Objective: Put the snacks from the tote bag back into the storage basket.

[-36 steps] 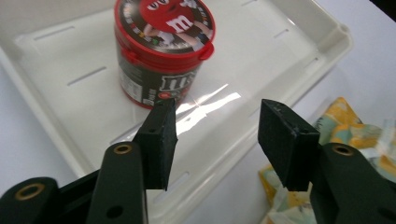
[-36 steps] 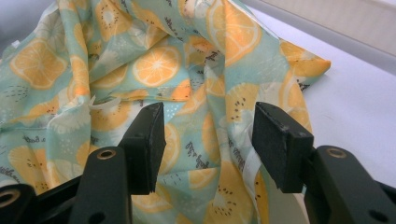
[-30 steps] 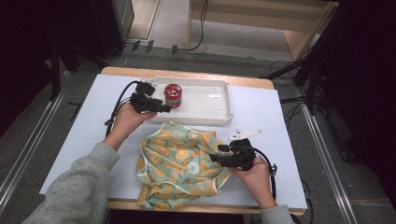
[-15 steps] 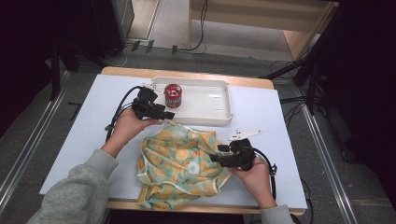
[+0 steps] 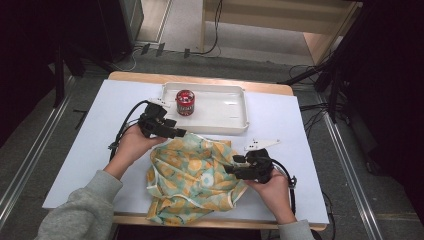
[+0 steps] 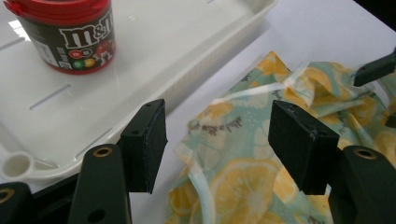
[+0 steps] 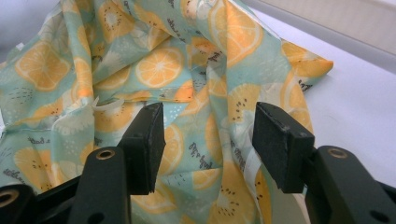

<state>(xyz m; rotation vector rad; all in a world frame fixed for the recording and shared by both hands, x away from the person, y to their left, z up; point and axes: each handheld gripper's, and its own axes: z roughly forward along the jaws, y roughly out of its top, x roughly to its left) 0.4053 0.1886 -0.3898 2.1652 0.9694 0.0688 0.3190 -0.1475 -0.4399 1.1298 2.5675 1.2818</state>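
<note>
Your table (image 5: 90,150) carries a crumpled lemon-print cloth (image 5: 192,175) at the middle of its near edge, one hem reaching the edge itself. A white tray (image 5: 225,107) sits against the far edge, just beyond the cloth's far side, and an M&M's jar (image 5: 185,102) with a red lid stands upright in the tray's left end.

Your left gripper (image 5: 175,133) hangs over the cloth's far left corner, close beside the tray's near wall. Its jaws have just been opening and stand spread; in the left gripper view (image 6: 215,144) the cloth's white-bound hem lies below the gap, and the pads do not press on it.

Your right gripper (image 5: 231,169) lies at the cloth's right side, pointing left into the folds. Its jaws stand wide apart; in the right gripper view (image 7: 208,140) bunched fabric rises between the pads without being pinched.
</note>
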